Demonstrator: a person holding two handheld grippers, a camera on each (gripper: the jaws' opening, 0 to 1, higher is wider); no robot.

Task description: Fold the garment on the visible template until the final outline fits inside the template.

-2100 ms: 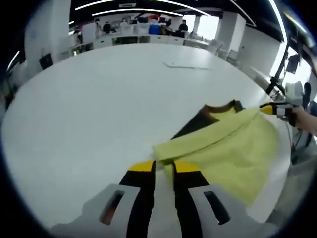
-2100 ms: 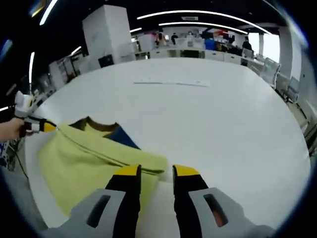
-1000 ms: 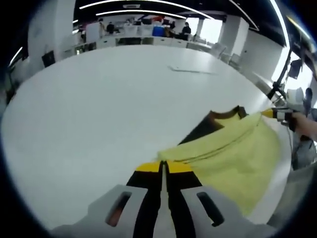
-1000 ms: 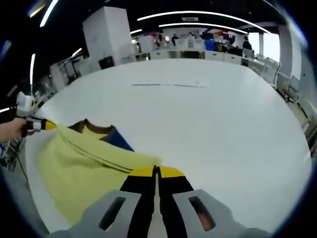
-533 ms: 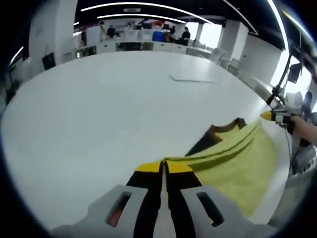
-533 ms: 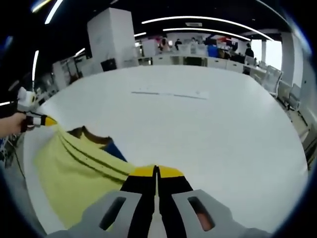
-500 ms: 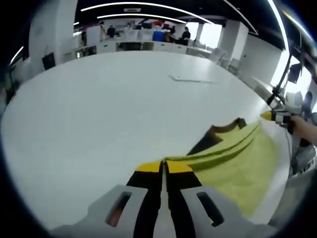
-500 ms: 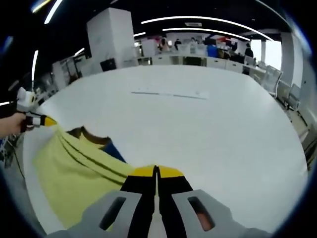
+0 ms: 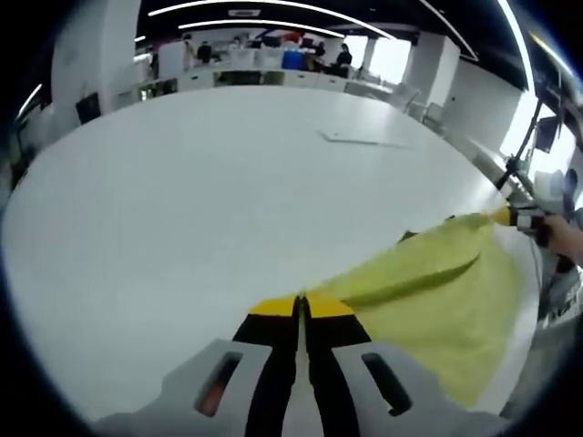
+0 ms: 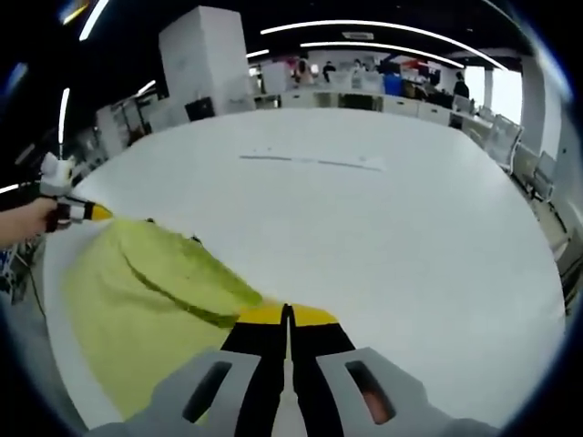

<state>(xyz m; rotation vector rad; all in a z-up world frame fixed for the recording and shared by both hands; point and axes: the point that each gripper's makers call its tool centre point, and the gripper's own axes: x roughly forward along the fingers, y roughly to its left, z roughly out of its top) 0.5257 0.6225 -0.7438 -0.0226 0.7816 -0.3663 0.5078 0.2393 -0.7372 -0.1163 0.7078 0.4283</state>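
In my left gripper view, the white worktop [image 9: 182, 200] spreads wide from 9 o'clock across the top, and my left gripper [image 9: 300, 306] rises from 6 o'clock with its yellow-tipped jaws pressed together on an edge of the yellow garment [image 9: 428, 300]. From there the cloth runs toward 3 o'clock, lifted into a loose fold with a dark crease along it, and it ends at the right gripper [image 9: 504, 215], seen small at 3 o'clock with a hand [image 9: 567, 238] behind it; that yellow tip touches the far corner of the cloth. A thin flat strip [image 9: 357, 138] lies far off on the worktop toward 1 o'clock, and desks with people stand beyond the worktop at 12 o'clock. In my right gripper view, a hand [image 10: 23, 221] at 9 o'clock holds the left gripper [image 10: 86, 212], its tip at the garment's [image 10: 137, 291] corner. The cloth fills the 8 o'clock area, its upper edge rolled over in a rounded fold, and reaches to my right gripper [image 10: 288, 314] at 6 o'clock, whose jaws are clamped together on the cloth's edge. Bare white worktop [image 10: 410, 246] runs from the middle out to 3 o'clock, with the strip [image 10: 310, 161] at 12 o'clock. I cannot make out any template.
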